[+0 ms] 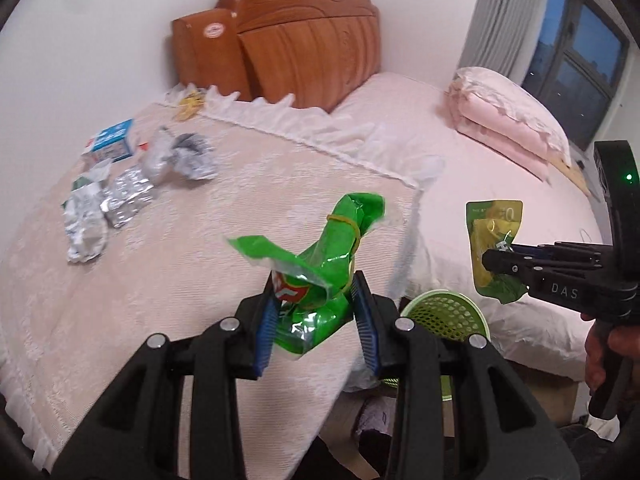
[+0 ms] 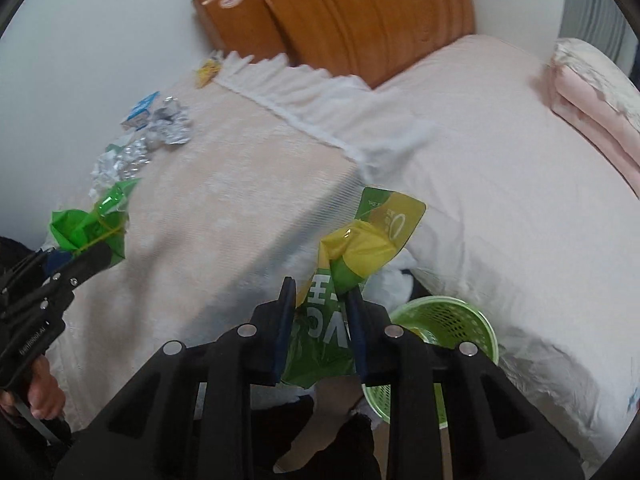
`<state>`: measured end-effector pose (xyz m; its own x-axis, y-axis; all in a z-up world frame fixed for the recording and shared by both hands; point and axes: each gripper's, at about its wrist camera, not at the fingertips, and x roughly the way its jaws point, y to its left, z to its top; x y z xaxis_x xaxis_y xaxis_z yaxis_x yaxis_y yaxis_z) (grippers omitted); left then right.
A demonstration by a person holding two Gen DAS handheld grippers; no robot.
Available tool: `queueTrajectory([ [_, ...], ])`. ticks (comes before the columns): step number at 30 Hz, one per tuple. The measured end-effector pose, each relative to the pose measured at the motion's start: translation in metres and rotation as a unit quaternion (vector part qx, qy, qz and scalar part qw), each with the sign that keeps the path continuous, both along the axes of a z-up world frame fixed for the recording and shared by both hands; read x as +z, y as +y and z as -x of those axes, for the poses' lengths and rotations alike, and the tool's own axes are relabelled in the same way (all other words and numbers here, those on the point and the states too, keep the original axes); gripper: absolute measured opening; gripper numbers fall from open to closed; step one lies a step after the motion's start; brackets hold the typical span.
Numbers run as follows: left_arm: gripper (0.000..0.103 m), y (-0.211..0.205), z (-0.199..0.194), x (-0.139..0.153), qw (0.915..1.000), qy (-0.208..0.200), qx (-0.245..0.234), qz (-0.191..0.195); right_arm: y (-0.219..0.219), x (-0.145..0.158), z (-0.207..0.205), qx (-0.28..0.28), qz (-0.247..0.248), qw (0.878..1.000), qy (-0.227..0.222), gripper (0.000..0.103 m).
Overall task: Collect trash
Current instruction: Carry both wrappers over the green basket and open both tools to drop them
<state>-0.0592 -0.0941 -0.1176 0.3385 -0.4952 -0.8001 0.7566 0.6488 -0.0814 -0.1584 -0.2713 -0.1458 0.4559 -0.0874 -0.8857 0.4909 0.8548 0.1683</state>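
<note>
My left gripper (image 1: 314, 284) is shut on a crumpled green snack bag (image 1: 320, 248) tied with a yellow rubber band, held above the bed's edge; it also shows in the right wrist view (image 2: 90, 226). My right gripper (image 2: 322, 292) is shut on a yellow-green wrapper (image 2: 360, 248), seen from the left wrist view too (image 1: 494, 240). A green mesh waste basket (image 2: 444, 320) stands on the floor below and right of both grippers (image 1: 444, 312). More trash lies on the bed's far left: silver foil wrappers (image 1: 120, 196), a blue-white carton (image 1: 112, 140), a yellow wrapper (image 1: 190, 104).
The bed has a beige lace cover (image 1: 180, 280) and a pink sheet (image 1: 460, 160). A wooden headboard (image 1: 288, 40) stands against the wall. A folded pink quilt and pillow (image 1: 508, 116) lie at the right, near a window (image 1: 576, 52).
</note>
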Motion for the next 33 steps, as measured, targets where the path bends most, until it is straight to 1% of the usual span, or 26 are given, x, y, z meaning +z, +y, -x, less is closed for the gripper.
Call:
queueTrajectory([
  [2,0.035,-0.025,0.015,-0.002,0.9995,0.002,-0.032,-0.002,-0.020,-0.008,0.030,-0.034,-0.005,0.999,0.007,0.026],
  [5,0.035,-0.057,0.038,-0.001,0.9975,-0.002,-0.071,-0.003,-0.042,-0.022,0.061,-0.066,-0.018,0.997,0.018,0.026],
  [8,0.035,-0.084,0.059,-0.001,0.9952,-0.002,-0.097,-0.002,-0.057,-0.036,0.080,-0.077,-0.024,0.996,0.030,0.026],
  [11,0.035,-0.103,0.076,-0.002,0.9935,-0.002,-0.113,-0.005,-0.068,-0.052,0.090,-0.075,-0.027,0.996,0.045,0.027],
  [12,0.035,-0.107,0.081,-0.002,0.9931,-0.002,-0.117,-0.006,-0.072,-0.056,0.095,-0.075,-0.029,0.996,0.050,0.032],
  [13,0.035,-0.112,0.085,-0.002,0.9929,-0.003,-0.119,-0.008,-0.076,-0.060,0.098,-0.078,-0.030,0.995,0.055,0.053],
  [14,0.035,-0.117,0.089,-0.003,0.9926,-0.003,-0.121,-0.010,-0.079,-0.061,0.102,-0.085,-0.026,0.994,0.057,0.065],
  [15,0.035,-0.119,0.094,-0.004,0.9924,-0.003,-0.122,-0.011,-0.081,-0.060,0.106,-0.093,-0.018,0.994,0.058,0.081],
  [16,0.035,-0.122,0.098,-0.005,0.9924,-0.002,-0.122,-0.013,-0.085,-0.059,0.111,-0.102,-0.009,0.993,0.059,0.088],
  [18,0.035,-0.128,0.104,-0.007,0.9925,0.000,-0.121,-0.015,-0.092,-0.059,0.114,-0.106,-0.005,0.992,0.062,0.093],
  [22,0.035,-0.137,0.115,-0.011,0.9927,0.007,-0.119,-0.019,-0.113,-0.056,0.128,-0.119,-0.001,0.991,0.063,0.097],
  [26,0.035,-0.149,0.126,-0.017,0.9920,0.020,-0.122,-0.024,-0.135,-0.049,0.145,-0.136,0.007,0.989,0.060,0.099],
  [31,0.035,-0.173,0.140,-0.029,0.9875,0.045,-0.146,-0.038,-0.151,-0.042,0.163,-0.157,0.015,0.986,0.056,0.100],
  [32,0.040,-0.179,0.143,-0.032,0.9865,0.048,-0.150,-0.044,-0.154,-0.040,0.167,-0.161,0.017,0.985,0.055,0.100],
  [33,0.049,-0.183,0.144,-0.034,0.9856,0.053,-0.152,-0.051,-0.157,-0.039,0.172,-0.165,0.020,0.985,0.055,0.100],
])
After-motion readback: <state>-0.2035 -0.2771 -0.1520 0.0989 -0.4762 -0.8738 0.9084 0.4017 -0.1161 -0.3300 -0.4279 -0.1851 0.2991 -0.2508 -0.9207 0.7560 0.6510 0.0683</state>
